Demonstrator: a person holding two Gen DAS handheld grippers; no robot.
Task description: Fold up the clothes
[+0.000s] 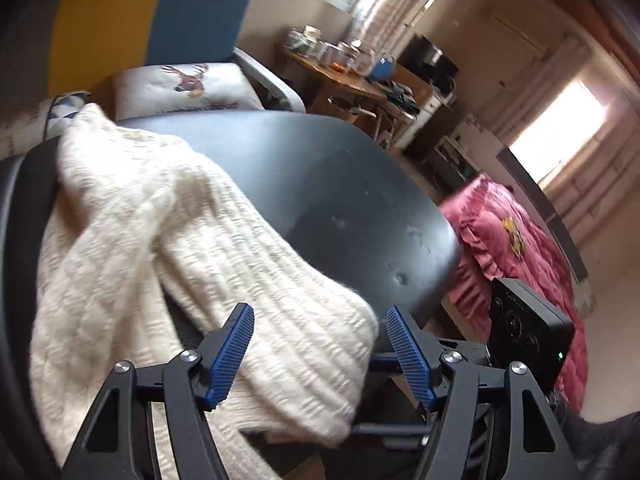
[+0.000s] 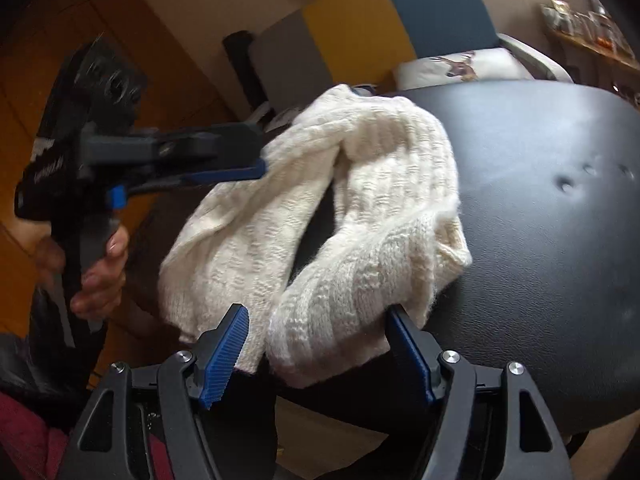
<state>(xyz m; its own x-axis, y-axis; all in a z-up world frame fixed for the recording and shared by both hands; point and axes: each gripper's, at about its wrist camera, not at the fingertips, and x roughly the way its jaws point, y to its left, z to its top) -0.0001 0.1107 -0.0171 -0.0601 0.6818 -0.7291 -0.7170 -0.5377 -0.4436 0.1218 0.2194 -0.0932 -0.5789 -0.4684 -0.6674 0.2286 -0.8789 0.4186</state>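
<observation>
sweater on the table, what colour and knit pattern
Cream white sweater with a chunky ribbed cable knit, clearest in the right wrist view.

Between our right gripper's spread jaws bulges the sweater; right of them, bare black table lies free.

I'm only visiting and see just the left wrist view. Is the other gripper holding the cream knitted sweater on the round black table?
Observer: No grip. The right gripper is open, with a thick fold of the cream knitted sweater between its fingers at the round black table's near edge.
Visitor: Who holds this gripper?
Observer: A bare hand grips the left gripper's handle.
Visitor: What's behind it?
Observer: Orange-brown wooden panelling.
</observation>
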